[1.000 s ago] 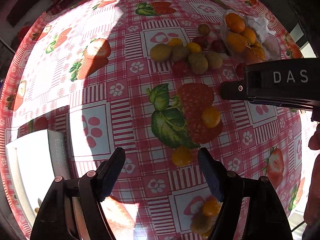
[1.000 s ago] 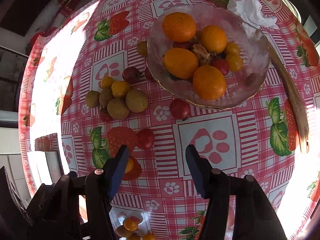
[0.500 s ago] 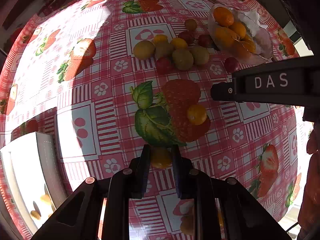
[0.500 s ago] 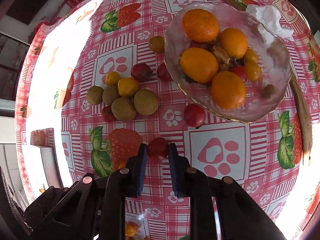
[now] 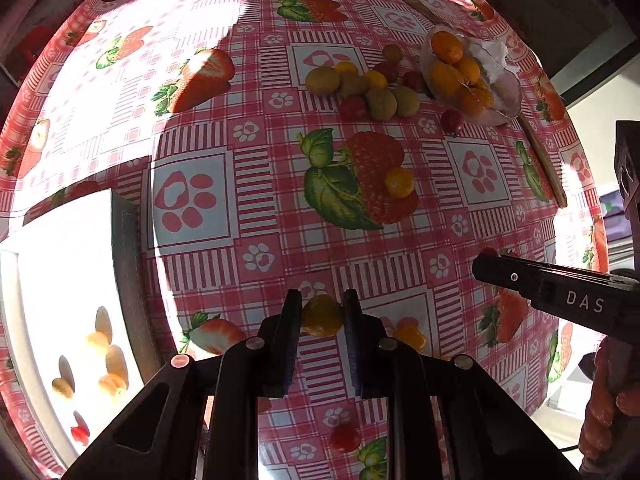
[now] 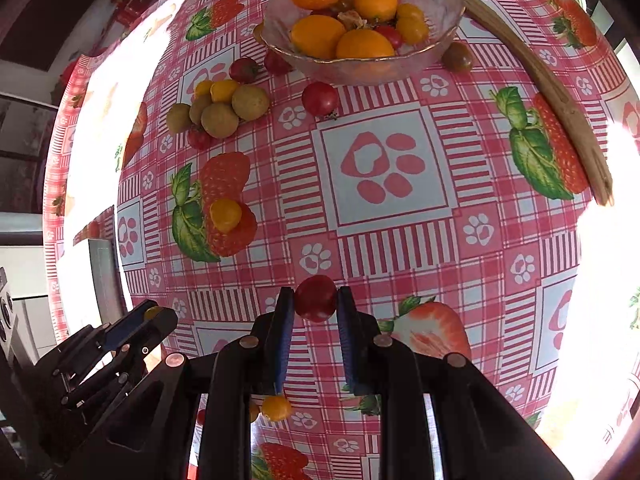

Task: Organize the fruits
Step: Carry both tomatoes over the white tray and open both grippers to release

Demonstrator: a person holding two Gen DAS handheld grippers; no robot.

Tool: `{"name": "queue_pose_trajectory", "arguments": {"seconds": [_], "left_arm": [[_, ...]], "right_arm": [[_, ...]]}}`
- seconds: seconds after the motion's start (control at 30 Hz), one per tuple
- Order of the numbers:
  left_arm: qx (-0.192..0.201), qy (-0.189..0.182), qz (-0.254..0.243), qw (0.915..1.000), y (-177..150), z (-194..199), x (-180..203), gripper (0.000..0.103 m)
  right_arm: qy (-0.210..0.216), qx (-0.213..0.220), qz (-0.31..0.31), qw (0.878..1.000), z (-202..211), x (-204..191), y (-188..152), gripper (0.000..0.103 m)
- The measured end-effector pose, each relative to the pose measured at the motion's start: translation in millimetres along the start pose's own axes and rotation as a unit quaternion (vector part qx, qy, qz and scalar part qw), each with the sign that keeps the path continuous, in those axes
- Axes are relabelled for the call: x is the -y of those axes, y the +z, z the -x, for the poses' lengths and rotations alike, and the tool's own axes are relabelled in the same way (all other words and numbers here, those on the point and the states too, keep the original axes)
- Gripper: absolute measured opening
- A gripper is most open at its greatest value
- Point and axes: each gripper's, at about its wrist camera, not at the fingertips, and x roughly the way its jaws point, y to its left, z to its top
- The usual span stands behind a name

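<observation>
- My left gripper (image 5: 321,312) is clamped on a small orange fruit (image 5: 322,316), which sits squeezed between the two blue pads, held above the checked tablecloth (image 5: 256,184).
- My right gripper (image 6: 314,300) is clenched around a dark red tomato (image 6: 315,298), pinched between its pads and also up off the cloth.
- In the right wrist view, my left gripper shows at the lower left edge with a bit of its orange fruit peeking out at the tip.
- A glass bowl (image 6: 440,0) stands at the far side of the table, holding several oranges (image 6: 362,46) plus a few smaller yellow and red fruits.
- Just beside the bowl, on the cloth, lies a loose cluster of brownish-green round fruits (image 6: 218,120) mixed with small yellow ones and a couple of red tomatoes.
- One red tomato (image 6: 319,99) lies alone near the bowl's front rim; a darker one (image 6: 457,57) rests against the bowl's right side.
- A single yellow fruit (image 6: 225,215) sits on a printed strawberry, well apart from the cluster.
- A white tray (image 5: 48,264) is at the left edge of the left wrist view, in harsh sunlight, with a few small fruits in it; I cannot tell their kinds.
- A wooden stick (image 6: 552,92) lies along the right side of the table, near the bowl.
</observation>
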Motion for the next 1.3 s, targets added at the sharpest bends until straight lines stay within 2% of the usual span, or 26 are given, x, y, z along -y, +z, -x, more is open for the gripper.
{"name": "queue_pose_trajectory", "arguments": {"seconds": [0.3,0.5,0.77,1.03,1.3], "left_arm": [[0.005,0.003,0.006,1.0000,-31.2,25.6,-23.9,0.023],[0.016,0.010,0.025,0.9995,-53.2,37.5,-44.3,0.023],[0.029,0.031,0.089,0.9951,-88.3,54.6,-96.9,0.023],[0.027,0.054,0.171,0.9834,-126.3,56.7,-153.8,0.022],[0.020,0.074,0.209,0.9749,-134.4,39.7,-184.8,0.023]], "right_arm": [[-0.005,-0.006,0.009,1.000,11.1,-9.5,-36.8,0.024],[-0.005,-0.010,0.029,1.000,16.7,-30.0,-50.3,0.024],[0.002,-0.026,0.096,0.995,9.4,-90.5,-60.3,0.024],[0.014,-0.041,0.174,0.984,-5.2,-163.7,-63.9,0.024],[0.016,-0.048,0.238,0.970,-22.7,-228.6,-55.9,0.024]]}}
